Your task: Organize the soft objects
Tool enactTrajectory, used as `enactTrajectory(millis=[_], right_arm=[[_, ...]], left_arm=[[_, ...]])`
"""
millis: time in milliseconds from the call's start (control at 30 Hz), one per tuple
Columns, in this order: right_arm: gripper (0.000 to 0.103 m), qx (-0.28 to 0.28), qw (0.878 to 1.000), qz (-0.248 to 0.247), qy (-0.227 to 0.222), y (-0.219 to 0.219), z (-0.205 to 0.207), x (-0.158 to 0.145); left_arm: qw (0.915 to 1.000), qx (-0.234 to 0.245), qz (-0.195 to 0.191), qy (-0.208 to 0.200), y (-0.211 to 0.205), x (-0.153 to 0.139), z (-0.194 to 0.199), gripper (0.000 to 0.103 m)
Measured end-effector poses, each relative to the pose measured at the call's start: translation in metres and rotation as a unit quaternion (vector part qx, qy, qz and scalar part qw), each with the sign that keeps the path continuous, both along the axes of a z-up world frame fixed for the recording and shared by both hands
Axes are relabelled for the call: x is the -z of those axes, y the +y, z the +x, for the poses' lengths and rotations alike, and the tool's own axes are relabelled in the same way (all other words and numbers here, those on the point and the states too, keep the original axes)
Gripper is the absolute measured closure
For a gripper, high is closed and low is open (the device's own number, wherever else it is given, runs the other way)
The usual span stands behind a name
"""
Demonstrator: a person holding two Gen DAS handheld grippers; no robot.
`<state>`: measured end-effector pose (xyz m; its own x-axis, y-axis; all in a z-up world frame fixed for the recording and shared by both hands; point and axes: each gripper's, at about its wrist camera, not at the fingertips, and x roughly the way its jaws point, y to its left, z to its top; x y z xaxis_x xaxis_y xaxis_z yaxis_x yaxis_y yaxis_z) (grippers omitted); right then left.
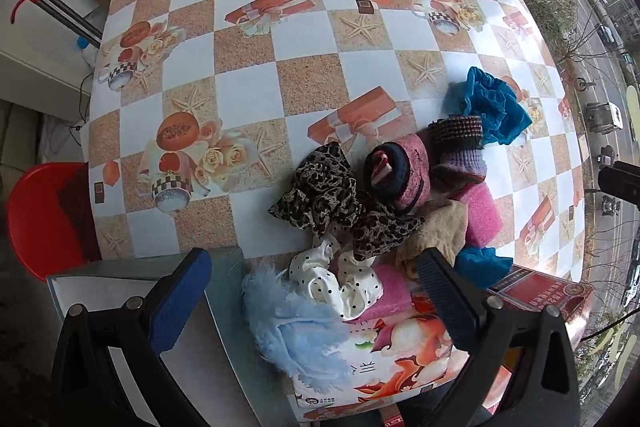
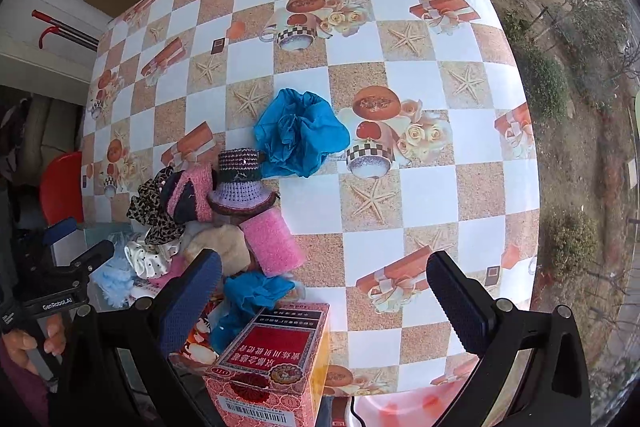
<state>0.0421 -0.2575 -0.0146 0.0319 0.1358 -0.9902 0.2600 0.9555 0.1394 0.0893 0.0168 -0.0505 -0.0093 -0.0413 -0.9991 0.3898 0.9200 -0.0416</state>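
Observation:
A pile of soft things lies at the near side of the checkered table [image 1: 280,39]: a leopard scrunchie [image 1: 320,191], a rolled pink and navy sock [image 1: 400,171], a knitted purple hat [image 1: 460,143], a pink sponge [image 1: 480,215], a white dotted scrunchie [image 1: 340,279], a fluffy light-blue piece [image 1: 292,327] and a blue scrunchie [image 1: 492,103]. In the right wrist view the blue scrunchie [image 2: 300,135], hat [image 2: 240,183] and pink sponge [image 2: 272,247] show too. My left gripper [image 1: 316,303] is open above the near pile. My right gripper [image 2: 324,303] is open and empty, to the pile's right.
A floral box [image 1: 400,355] sits under the near soft things. A red printed carton [image 2: 272,359] stands at the table's near edge. A grey tray [image 1: 120,287] is at the left. A red chair [image 1: 44,215] stands beside the table. A window is on the right.

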Motion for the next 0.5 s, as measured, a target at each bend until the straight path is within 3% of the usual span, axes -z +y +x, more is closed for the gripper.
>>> enactTrajectory(millis=[133,267,433,500], right_arm=[[0.000,0.002,1.000,0.022,0.012,-0.005,0.032,0.039],[0.000,0.010,0.999,0.033,0.023,-0.007,0.065,0.077],[0.000,0.011,0.998,0.051,0.039,-0.003,0.087,0.116],[0.000,0.011,0.997,0.058,0.048,-0.001,0.092,0.129]], left_arm=[[0.9985,-0.007,0.007,0.055,-0.006,0.031,0.016,0.000],[0.9974,-0.004,0.032,0.064,-0.013,0.051,0.029,0.001],[0.9936,-0.014,0.048,0.101,-0.014,0.081,0.039,0.013],[0.9919,-0.015,0.061,0.110,-0.014,0.091,0.041,0.023]])
